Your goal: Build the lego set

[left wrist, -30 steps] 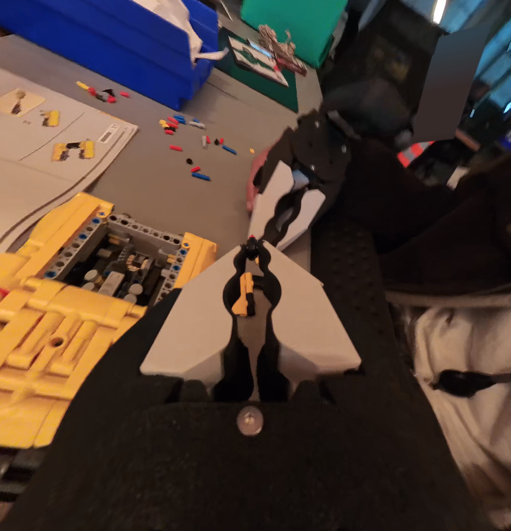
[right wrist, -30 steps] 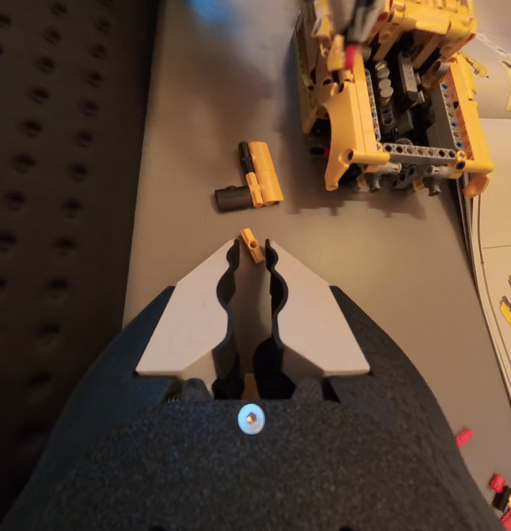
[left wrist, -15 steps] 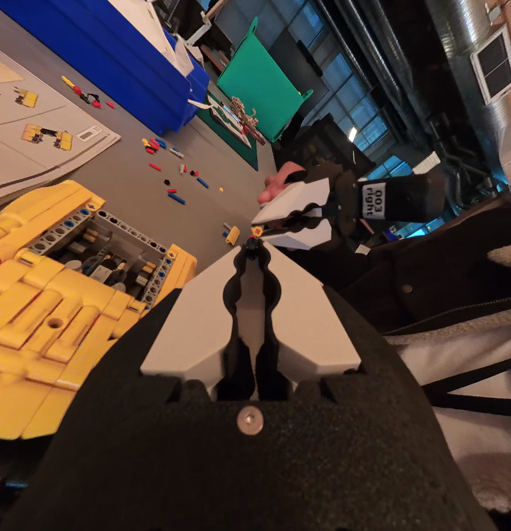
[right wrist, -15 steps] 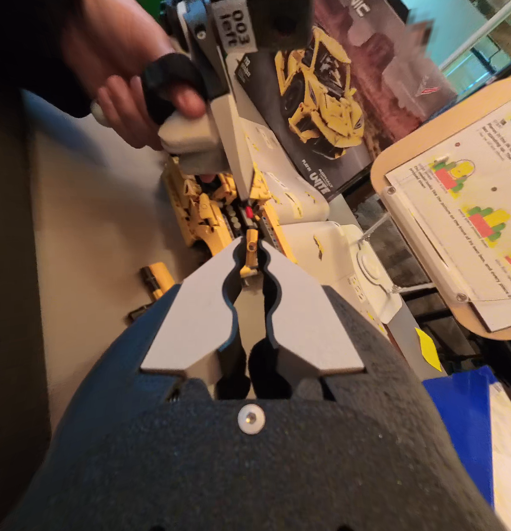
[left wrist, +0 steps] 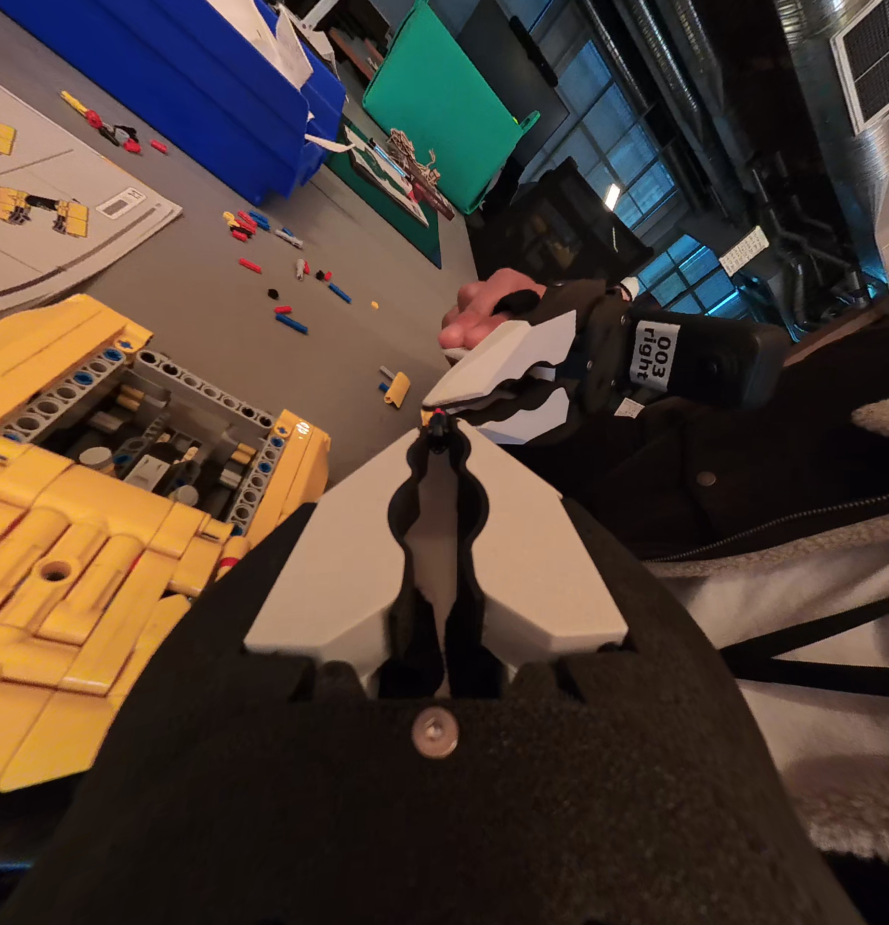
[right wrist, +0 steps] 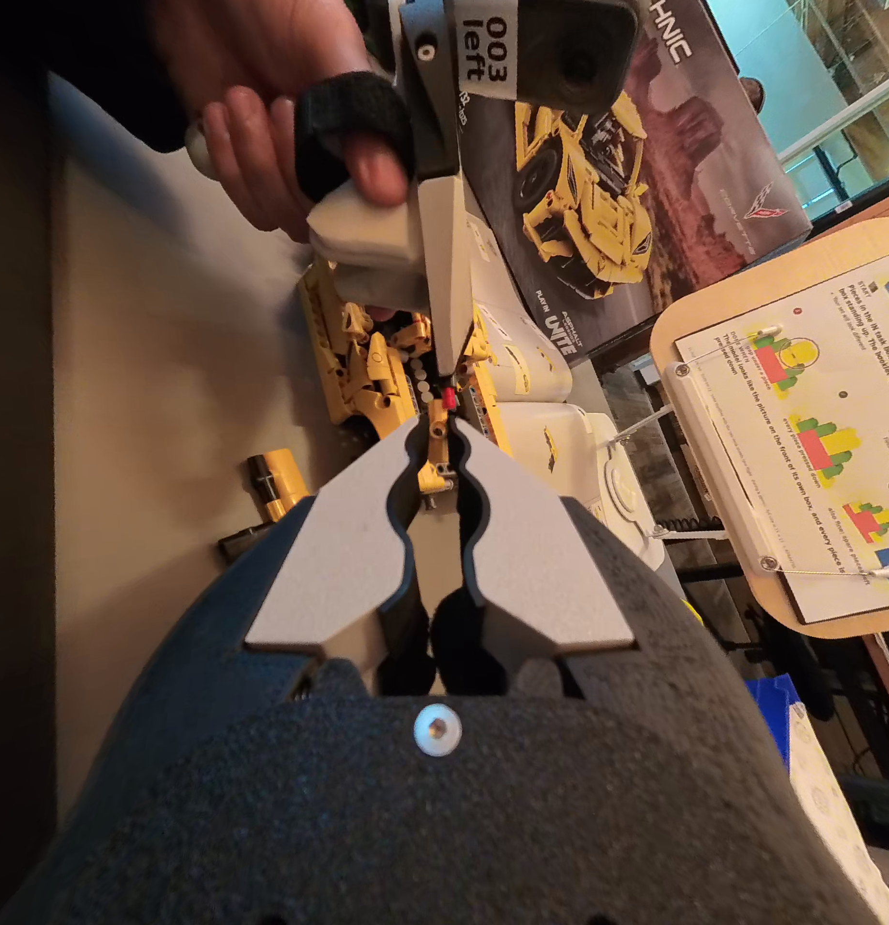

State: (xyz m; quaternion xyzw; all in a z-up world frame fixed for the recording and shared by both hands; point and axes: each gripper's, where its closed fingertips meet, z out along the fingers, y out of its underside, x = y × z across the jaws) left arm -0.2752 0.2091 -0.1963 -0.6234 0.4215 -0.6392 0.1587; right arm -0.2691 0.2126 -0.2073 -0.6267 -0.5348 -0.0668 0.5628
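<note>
My left gripper (left wrist: 436,434) is shut on a small black pin with a red end (left wrist: 436,424). My right gripper (right wrist: 437,429) is shut on a small yellow connector piece (right wrist: 437,431). Both are raised above the table, tip to tip. In the left wrist view the right gripper (left wrist: 431,406) comes in from the right and touches the pin. In the right wrist view the left gripper (right wrist: 447,374) comes down from above, and the pin's red end (right wrist: 448,398) meets the yellow piece. The yellow car model (left wrist: 82,525) sits on the table below, and also shows in the right wrist view (right wrist: 362,370).
A yellow and black sub-assembly (right wrist: 275,480) lies on the table beside the model. Several loose pins (left wrist: 282,280) are scattered near an open instruction booklet (left wrist: 57,200). Blue bins (left wrist: 182,75) and a green bin (left wrist: 442,115) stand behind. The set's box (right wrist: 632,175) and an instruction board (right wrist: 808,425) are beyond the model. Left and right tips are no more than a few centimetres apart.
My right gripper has closed on the small yellow piece, lifted it off the table and brought it up to the left gripper's pin. Both grippers have tilted up.
</note>
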